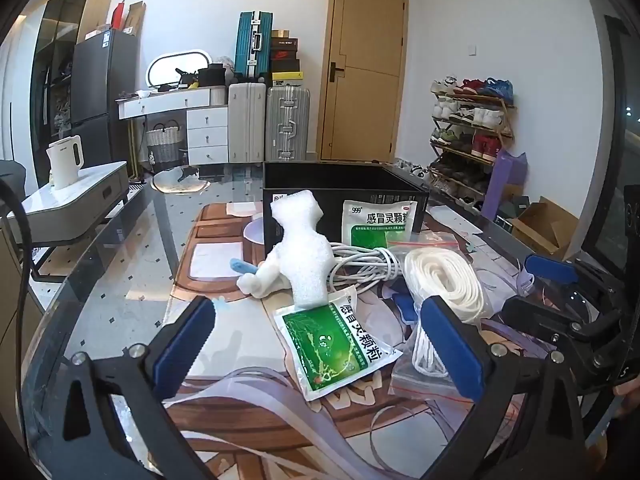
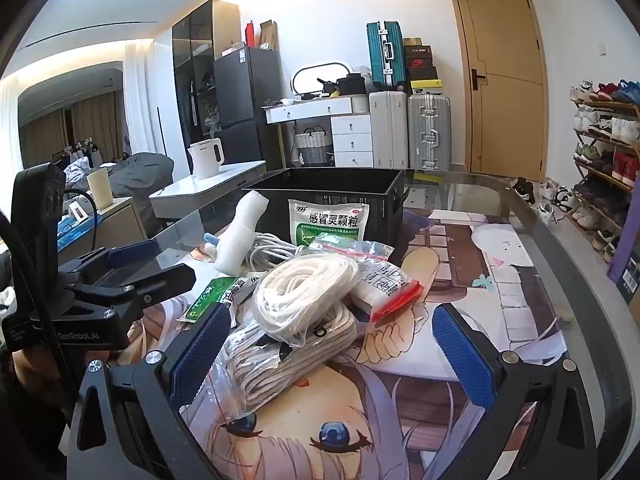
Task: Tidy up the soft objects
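Left tongs (image 1: 318, 344): spread wide, gripping nothing, low over the printed mat (image 1: 248, 412), with the green sachet between the pads
Right tongs (image 2: 332, 354): spread wide, gripping nothing, straddling the near rope bag
Green sachet (image 1: 334, 350): flat on the mat, its far corner under the foam piece
Second sachet (image 2: 330, 220): propped upright against the front wall of the black box
Black box (image 1: 344, 182): open-topped, at the far side of the pile, on the glass table (image 2: 560, 264)
Foam piece (image 1: 304, 252): white, standing tilted, just in front of the box's left corner
White cable (image 1: 360, 264): coiled, between the foam and the rope
Rope coil (image 2: 306, 294): white, in a clear bag, lying on top of the second rope bag
Second rope bag (image 2: 280, 360): nearest the right tongs, touching its left pad
Red-edged packet (image 2: 386, 286): clear, just right of the rope coil
Pile as a whole: on the mat in front of the box, all outside it
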`<state>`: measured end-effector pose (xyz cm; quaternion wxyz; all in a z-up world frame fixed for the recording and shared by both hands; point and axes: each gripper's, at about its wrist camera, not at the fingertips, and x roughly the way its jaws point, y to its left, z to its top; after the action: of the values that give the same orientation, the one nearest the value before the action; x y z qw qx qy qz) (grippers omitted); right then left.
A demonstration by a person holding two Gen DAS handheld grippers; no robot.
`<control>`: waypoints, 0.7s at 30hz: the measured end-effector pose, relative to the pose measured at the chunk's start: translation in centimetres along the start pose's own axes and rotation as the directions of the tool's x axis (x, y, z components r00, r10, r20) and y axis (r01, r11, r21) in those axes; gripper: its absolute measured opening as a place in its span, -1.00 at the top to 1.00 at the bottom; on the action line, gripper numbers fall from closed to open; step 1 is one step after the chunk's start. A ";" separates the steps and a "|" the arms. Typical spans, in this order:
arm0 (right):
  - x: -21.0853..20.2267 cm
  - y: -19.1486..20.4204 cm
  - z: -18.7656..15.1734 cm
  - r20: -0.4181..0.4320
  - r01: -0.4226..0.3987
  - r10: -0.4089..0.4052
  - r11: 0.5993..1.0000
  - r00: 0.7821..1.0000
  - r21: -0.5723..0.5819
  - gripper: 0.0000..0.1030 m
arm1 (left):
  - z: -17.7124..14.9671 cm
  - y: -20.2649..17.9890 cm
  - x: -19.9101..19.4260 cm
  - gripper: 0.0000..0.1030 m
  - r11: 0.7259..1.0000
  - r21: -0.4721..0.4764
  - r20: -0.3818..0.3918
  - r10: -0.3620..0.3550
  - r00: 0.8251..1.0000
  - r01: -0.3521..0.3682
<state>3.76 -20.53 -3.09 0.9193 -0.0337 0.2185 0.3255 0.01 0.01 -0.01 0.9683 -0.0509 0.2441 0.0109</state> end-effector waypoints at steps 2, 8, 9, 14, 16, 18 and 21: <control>0.0 0.0 0.0 -0.001 -0.006 0.006 1.000 1.000 0.003 -0.99 | 0.0 0.0 -0.1 -1.00 1.000 -0.003 0.012 -0.002 1.000 0.002; 0.3 0.0 -0.2 -0.016 -0.004 0.004 1.000 1.000 -0.004 -0.99 | 0.1 0.2 -0.2 -1.00 1.000 -0.010 0.002 -0.005 1.000 0.005; 0.2 0.0 -0.2 -0.015 -0.002 0.002 1.000 1.000 -0.003 -0.99 | 0.1 0.2 -0.1 -1.00 1.000 -0.011 0.001 -0.006 1.000 0.006; 0.2 0.0 -0.3 -0.011 -0.009 0.009 1.000 1.000 0.000 -0.99 | 0.0 0.4 0.1 -1.00 1.000 -0.017 0.003 -0.006 1.000 0.006; 0.4 0.0 -0.3 -0.013 -0.007 0.007 1.000 1.000 0.001 -0.99 | 0.1 0.4 0.1 -1.00 1.000 -0.018 0.003 -0.006 1.000 0.006; 0.3 -0.1 -0.4 -0.010 -0.009 0.009 1.000 1.000 0.001 -0.99 | 0.0 0.5 0.1 -1.00 1.000 -0.015 0.003 -0.005 1.000 0.005; 0.4 -0.2 -0.4 -0.012 -0.009 0.009 1.000 1.000 0.000 -0.99 | 0.0 0.5 0.1 -1.00 1.000 -0.015 0.002 -0.003 1.000 0.003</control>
<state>4.02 -20.51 -3.68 0.9165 -0.0344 0.2243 0.3294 0.10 0.46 -0.10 0.9682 -0.0586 0.2430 0.0112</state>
